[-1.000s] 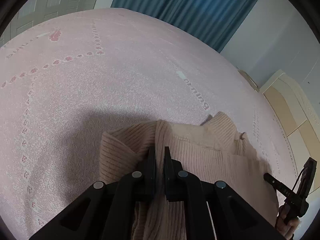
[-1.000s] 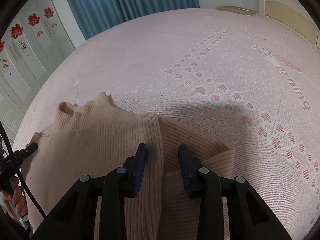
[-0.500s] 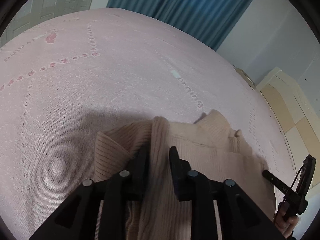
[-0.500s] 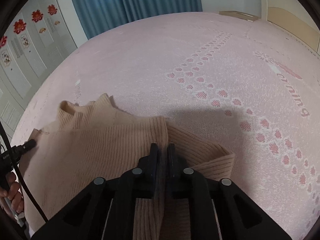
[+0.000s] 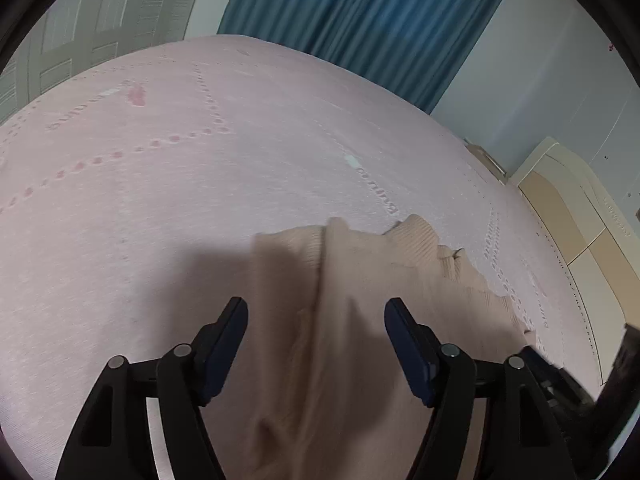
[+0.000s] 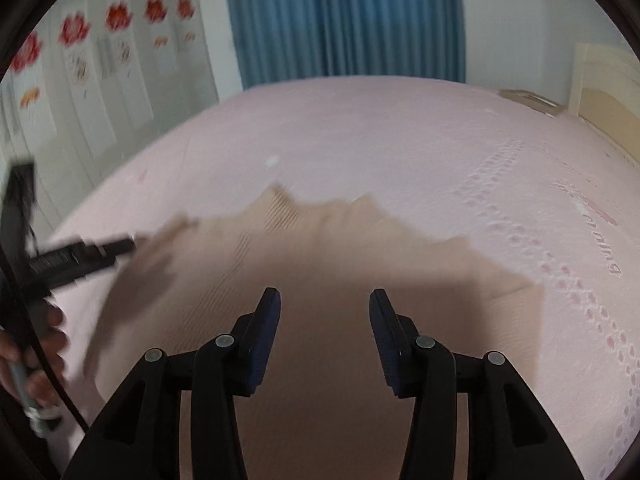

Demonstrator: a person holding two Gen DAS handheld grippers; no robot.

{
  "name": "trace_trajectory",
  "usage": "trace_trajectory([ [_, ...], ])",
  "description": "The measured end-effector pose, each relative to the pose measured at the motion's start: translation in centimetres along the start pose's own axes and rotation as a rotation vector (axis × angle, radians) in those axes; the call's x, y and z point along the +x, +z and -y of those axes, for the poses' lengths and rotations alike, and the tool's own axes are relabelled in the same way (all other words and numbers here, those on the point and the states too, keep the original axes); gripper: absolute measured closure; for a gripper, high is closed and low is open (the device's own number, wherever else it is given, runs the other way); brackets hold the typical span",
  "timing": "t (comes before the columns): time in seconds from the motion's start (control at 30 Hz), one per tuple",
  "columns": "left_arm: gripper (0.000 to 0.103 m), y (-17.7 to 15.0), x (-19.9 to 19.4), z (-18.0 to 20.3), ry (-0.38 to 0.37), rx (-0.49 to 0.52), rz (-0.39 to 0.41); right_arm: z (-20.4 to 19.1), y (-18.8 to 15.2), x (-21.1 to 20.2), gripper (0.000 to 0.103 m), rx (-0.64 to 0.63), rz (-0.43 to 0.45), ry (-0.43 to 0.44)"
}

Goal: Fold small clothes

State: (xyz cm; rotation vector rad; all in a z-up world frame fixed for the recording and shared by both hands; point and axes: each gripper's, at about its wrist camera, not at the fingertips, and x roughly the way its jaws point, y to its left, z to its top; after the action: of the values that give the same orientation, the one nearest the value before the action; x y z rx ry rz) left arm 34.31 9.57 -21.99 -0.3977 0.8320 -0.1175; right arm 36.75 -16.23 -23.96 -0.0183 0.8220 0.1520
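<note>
A beige ribbed sweater (image 5: 360, 264) lies folded on the pink bedspread (image 5: 160, 200), its collar toward the far right. My left gripper (image 5: 316, 312) hovers over its left part. Its jaws are opening and stand wide, and the knit lies below them, touched by neither pad. In the right wrist view the sweater (image 6: 340, 240) is blurred by motion. My right gripper (image 6: 325, 300) hangs above its middle, jaws opening, with nothing pinched. The left gripper (image 6: 80, 256) and the hand holding it (image 6: 36, 360) show at the left edge there.
The pink bedspread (image 6: 440, 152) stretches well beyond the sweater on all sides. Blue curtains (image 5: 360, 20) hang behind the bed. A wooden headboard (image 5: 580, 232) stands at the right, and white wardrobe doors with red flower stickers (image 6: 72, 32) at the left.
Both grippers were shut on folds of the sweater and have let go and opened. Both have drawn back and up from the cloth, the right one farther and with a roll.
</note>
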Motion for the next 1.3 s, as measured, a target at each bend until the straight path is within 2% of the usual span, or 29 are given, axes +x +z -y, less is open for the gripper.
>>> trace_trajectory([
  [0.1, 0.033, -0.2, -0.6, -1.8, 0.011, 0.012, -0.008, -1.8, -1.1, 1.6, 0.057, -0.051, -0.038, -0.127],
  [0.17, 0.033, -0.5, -0.9, -3.1, 0.018, 0.016, -0.014, -1.8, -1.0, 2.5, 0.057, -0.049, -0.068, -0.136],
  [0.3, 0.033, -1.0, -0.6, -5.0, 0.013, 0.011, -0.049, -1.4, 1.4, 4.5, 0.057, -0.012, -0.117, -0.145],
  [0.5, 0.033, -1.6, 0.6, -5.6, -0.048, 0.024, -0.108, -1.1, 4.6, 8.5, 0.058, 0.044, -0.236, -0.173],
  [0.6, 0.033, -1.7, 0.6, -5.1, -0.076, 0.049, -0.107, -0.8, 5.0, 9.0, 0.057, 0.053, -0.240, -0.185],
  [0.67, 0.033, -1.5, 0.2, -4.7, -0.137, 0.043, -0.106, -1.1, 4.5, 8.7, 0.058, 0.046, -0.241, -0.189],
  [0.8, 0.033, -1.3, -0.6, -4.2, -0.204, 0.038, -0.092, -1.3, 2.4, 5.4, 0.058, 0.039, -0.216, -0.170],
  [0.9, 0.033, -1.7, 0.1, -4.1, -0.227, 0.021, -0.149, -2.1, 0.6, 2.9, 0.057, 0.032, -0.216, -0.120],
  [0.97, 0.033, -2.6, 0.7, -4.3, -0.227, -0.017, -0.183, -2.7, -1.7, 0.7, 0.057, 0.013, -0.203, -0.074],
  [1.03, 0.033, -3.7, 0.9, -4.6, -0.228, -0.044, -0.199, -3.5, -3.6, -1.4, 0.057, -0.036, -0.183, -0.071],
  [1.17, 0.033, -4.8, 0.1, -4.2, -0.201, -0.002, -0.173, -4.4, -7.4, -4.7, 0.057, -0.067, -0.223, 0.001],
  [1.23, 0.033, -5.4, -0.3, -4.2, -0.201, -0.018, -0.168, -3.8, -8.1, -5.9, 0.057, -0.069, -0.227, 0.040],
  [1.3, 0.033, -5.9, -0.6, -4.1, -0.218, -0.040, -0.162, -3.1, -7.9, -7.0, 0.057, -0.073, -0.190, 0.068],
])
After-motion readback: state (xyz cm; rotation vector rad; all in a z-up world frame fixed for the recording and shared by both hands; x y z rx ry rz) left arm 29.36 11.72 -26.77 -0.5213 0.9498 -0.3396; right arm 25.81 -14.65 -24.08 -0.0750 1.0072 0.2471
